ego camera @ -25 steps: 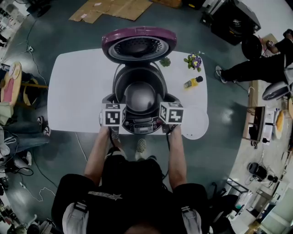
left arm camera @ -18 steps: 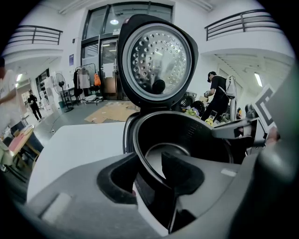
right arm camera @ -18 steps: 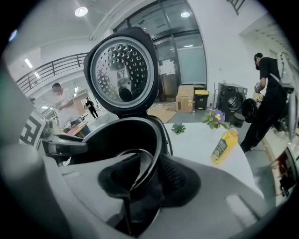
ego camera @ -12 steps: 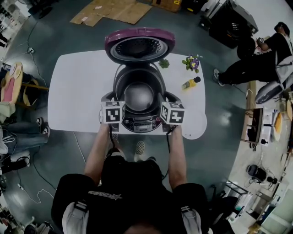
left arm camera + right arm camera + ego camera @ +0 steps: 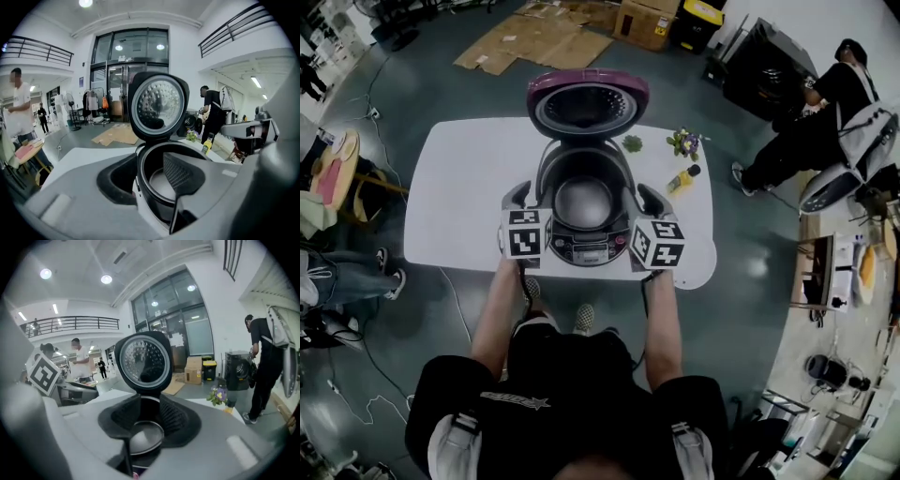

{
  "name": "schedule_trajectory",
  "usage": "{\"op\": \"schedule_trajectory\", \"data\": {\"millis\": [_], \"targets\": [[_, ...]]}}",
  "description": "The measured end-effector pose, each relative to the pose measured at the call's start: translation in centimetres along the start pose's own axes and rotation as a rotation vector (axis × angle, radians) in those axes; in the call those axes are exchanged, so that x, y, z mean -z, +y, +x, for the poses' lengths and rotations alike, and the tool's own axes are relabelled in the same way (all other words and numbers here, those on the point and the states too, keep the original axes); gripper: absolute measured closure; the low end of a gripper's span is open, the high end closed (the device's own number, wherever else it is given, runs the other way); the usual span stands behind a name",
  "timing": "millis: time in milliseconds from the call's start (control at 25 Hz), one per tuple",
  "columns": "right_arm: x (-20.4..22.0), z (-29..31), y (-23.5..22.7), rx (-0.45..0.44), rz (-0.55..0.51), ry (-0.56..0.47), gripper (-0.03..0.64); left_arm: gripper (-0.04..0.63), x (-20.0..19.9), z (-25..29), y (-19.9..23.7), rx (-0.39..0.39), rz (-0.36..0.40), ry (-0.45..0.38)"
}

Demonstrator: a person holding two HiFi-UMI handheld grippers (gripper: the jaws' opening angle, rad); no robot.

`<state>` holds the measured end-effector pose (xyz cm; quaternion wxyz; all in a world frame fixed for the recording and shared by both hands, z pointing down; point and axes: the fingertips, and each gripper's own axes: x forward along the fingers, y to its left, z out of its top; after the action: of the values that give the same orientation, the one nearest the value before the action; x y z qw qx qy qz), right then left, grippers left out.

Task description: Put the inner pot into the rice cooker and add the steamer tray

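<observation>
The rice cooker [image 5: 584, 246] stands on the white table [image 5: 459, 206] with its purple lid [image 5: 588, 101] swung up at the back. The silver inner pot [image 5: 584, 202] sits inside it, and shows again in the left gripper view [image 5: 161, 185] and the right gripper view [image 5: 145, 439]. My left gripper [image 5: 518, 197] hovers by the cooker's left side, my right gripper [image 5: 649, 200] by its right side. Both point at the cooker from the near edge. The left gripper [image 5: 150, 173] and the right gripper [image 5: 146, 420] stand open, with nothing pressed between the pads.
Behind the cooker on the right of the table are a small green plant [image 5: 632, 143], a pot of purple flowers [image 5: 684, 142] and a yellow bottle [image 5: 684, 178]. A person [image 5: 825, 122] stands by a dark machine at the far right. Cardboard [image 5: 534, 47] lies on the floor beyond the table.
Both grippers have lifted up from the cooker's sides and now sit higher and a little wider apart. The inner pot stays in the cooker.
</observation>
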<state>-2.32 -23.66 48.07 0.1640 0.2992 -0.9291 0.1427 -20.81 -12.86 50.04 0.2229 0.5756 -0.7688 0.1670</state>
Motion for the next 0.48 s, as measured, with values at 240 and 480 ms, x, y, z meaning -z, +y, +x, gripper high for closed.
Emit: {"op": "schedule_trajectory", "data": {"millis": [240, 480], "targets": [[-3.8, -5.1, 2.9, -0.038, -0.082, -0.155, 0.485, 0.416, -4.2, -6.3, -1.6, 0.011, 0.049, -0.184], [-5.4, -10.4, 5.1, -0.02, -0.185, -0.284, 0.5, 0.44, -5.2, -11.4, -3.4, 0.018, 0.096, -0.31]]}}
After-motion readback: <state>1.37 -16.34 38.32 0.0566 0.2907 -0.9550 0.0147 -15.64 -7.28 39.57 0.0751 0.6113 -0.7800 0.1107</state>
